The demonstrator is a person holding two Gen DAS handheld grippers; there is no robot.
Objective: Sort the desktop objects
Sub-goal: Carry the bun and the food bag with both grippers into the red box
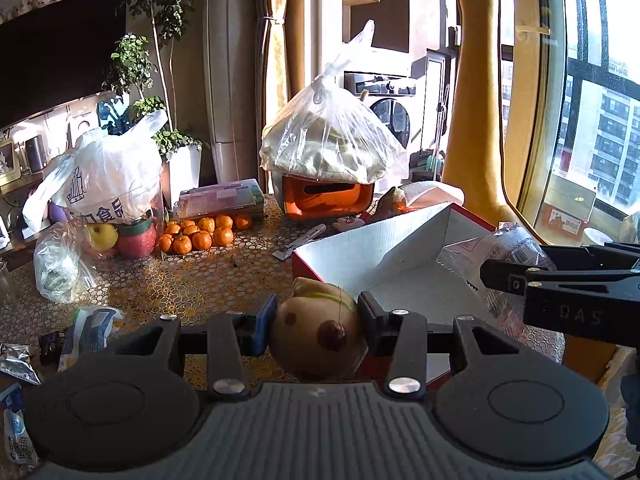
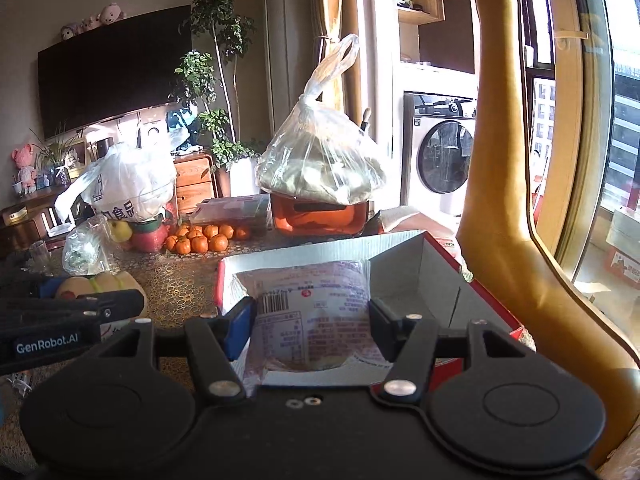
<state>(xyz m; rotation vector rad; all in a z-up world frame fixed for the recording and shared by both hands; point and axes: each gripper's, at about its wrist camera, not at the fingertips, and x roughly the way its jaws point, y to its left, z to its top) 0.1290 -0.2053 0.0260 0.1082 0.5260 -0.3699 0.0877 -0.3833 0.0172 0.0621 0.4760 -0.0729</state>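
The left gripper point(image 1: 316, 326) was clamped on a beige rounded plush toy with brown spots point(image 1: 320, 332), held just before the red cardboard box with white inside point(image 1: 400, 252). The right gripper point(image 2: 310, 320) gripped a clear printed snack packet point(image 2: 310, 300) between its fingers, above the box.

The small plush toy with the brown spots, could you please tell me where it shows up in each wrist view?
Left wrist: plush toy bottom centre, clamped in the left gripper.
Right wrist: it sits at the left edge, behind the left gripper's finger.
Shared landmark: the red-edged cardboard box.
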